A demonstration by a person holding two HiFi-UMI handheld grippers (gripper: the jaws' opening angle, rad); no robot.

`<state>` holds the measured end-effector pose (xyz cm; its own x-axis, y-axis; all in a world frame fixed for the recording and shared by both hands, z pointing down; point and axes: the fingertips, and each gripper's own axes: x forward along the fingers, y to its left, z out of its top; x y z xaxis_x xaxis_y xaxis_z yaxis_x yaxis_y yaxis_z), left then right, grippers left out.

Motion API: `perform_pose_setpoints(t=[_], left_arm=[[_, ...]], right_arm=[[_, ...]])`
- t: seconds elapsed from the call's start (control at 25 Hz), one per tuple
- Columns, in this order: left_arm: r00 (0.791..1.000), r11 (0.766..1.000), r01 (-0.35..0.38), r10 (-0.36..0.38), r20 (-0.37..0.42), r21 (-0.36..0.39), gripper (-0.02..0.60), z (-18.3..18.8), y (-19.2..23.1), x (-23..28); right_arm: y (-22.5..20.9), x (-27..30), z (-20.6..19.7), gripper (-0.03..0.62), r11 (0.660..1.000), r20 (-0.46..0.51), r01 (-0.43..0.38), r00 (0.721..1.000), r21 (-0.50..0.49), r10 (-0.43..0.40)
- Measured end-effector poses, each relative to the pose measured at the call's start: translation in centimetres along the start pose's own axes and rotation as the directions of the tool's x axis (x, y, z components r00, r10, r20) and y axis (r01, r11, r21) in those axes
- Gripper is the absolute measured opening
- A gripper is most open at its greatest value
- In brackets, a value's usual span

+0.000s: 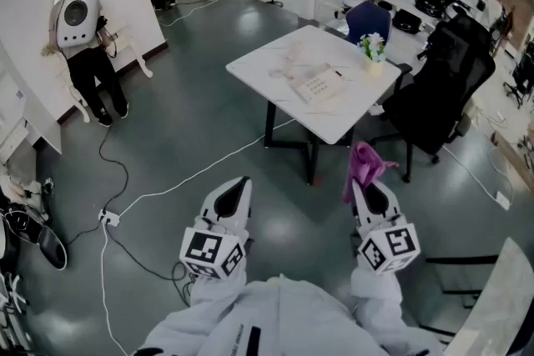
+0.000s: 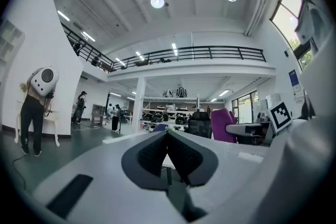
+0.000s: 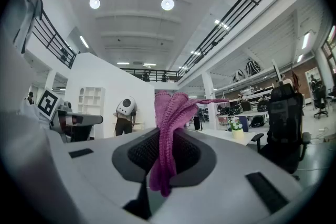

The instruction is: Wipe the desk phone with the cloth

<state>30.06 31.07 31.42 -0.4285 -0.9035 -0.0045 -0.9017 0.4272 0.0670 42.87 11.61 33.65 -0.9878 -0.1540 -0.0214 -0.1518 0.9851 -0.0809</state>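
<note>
The left gripper (image 1: 241, 182) is held closed on nothing; the cloth (image 1: 365, 161) is clamped in the right gripper (image 1: 365, 184). The phone (image 1: 319, 84) is seen on the table (image 1: 259, 65), well ahead.

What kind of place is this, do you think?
Probably a large open office or lab hall: a white table with a desk phone, a black office chair beside it, and a railed gallery above.
</note>
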Motion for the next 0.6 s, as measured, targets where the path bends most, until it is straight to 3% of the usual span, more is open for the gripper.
perform_pose_setpoints(t=[0.6], left_arm=[[1.0,1.0,0.013,-0.013,0.007,-0.018,-0.003,-0.2,-1.1,0.1]], right_arm=[[-0.2,-0.6,-0.1,0.04,1.0,0.013,-0.014,1.0,-0.014,0.014]])
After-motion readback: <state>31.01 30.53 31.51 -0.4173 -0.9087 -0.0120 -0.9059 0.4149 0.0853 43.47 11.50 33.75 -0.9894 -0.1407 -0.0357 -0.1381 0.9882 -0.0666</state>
